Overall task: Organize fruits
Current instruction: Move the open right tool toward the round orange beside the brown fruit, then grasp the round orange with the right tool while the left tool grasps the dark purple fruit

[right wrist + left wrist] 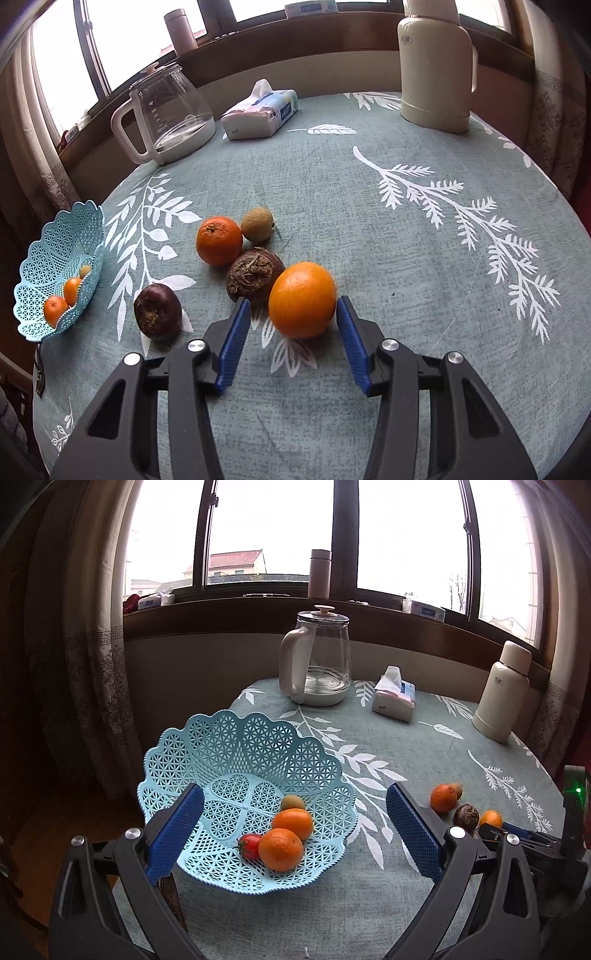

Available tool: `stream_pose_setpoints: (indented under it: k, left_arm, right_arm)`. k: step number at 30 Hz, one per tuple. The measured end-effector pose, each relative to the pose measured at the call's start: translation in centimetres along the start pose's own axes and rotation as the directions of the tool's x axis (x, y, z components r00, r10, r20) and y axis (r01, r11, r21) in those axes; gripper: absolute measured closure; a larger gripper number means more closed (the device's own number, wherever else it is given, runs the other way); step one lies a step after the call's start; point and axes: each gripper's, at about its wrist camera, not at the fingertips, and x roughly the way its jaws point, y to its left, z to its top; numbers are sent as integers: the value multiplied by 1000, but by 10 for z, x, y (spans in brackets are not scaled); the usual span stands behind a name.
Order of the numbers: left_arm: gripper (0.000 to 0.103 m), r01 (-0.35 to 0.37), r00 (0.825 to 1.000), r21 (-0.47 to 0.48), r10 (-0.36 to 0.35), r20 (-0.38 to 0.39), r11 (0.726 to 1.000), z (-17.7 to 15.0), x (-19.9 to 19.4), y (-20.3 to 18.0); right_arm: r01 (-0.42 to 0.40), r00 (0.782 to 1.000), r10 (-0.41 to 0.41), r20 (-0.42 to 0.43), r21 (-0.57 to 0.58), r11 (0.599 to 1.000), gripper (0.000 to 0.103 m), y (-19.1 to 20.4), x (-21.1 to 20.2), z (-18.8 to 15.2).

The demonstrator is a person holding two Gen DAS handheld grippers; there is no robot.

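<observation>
A light-blue lattice basket (236,738) holds two oranges (280,849), a red tomato (249,845) and a small brown-green fruit (292,802). My left gripper (294,789) hovers open over the basket with nothing between its fingers. In the right wrist view, a large orange (302,299) lies on the tablecloth between the fingers of my open right gripper (292,301); the right finger is close against it and the left one stands apart. Beside it lie a dark brown fruit (255,275), a smaller orange (219,240), a brown-green fruit (257,224) and another dark fruit (157,311).
At the back of the round table stand a glass kettle (317,661), a tissue pack (393,699) and a cream thermos (502,694). A pink bottle (319,574) is on the windowsill. The basket (62,236) sits near the table's left edge.
</observation>
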Motion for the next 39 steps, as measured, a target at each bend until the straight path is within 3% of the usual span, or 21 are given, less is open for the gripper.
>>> stream_pose_setpoints:
  k: [5,19,31,36,39]
  left_arm:
    - [3,8,1000,26,-8,-18,1000,-5,3,-10]
    - [3,30,997,79,-25,-75,996,-19,13,-35]
    - [3,93,993,194,-75,-96,977,-24,26,-91]
    - [3,156,981,210,-127,-147,965,-31,41,-113]
    - [9,188,970,197,-150,-191,962,-33,52,-122]
  right_arm:
    - [-7,1000,7,-17,9,1000,64,-5,9,2]
    - [-30,1000,30,6,25,999,64,-15,-8,0]
    - [-23,999,21,35,53,998,64,-33,-14,-3]
    - [-49,999,47,28,84,995,64,-41,-11,-5]
    - [-65,998,63,23,100,993,64,-44,-9,-7]
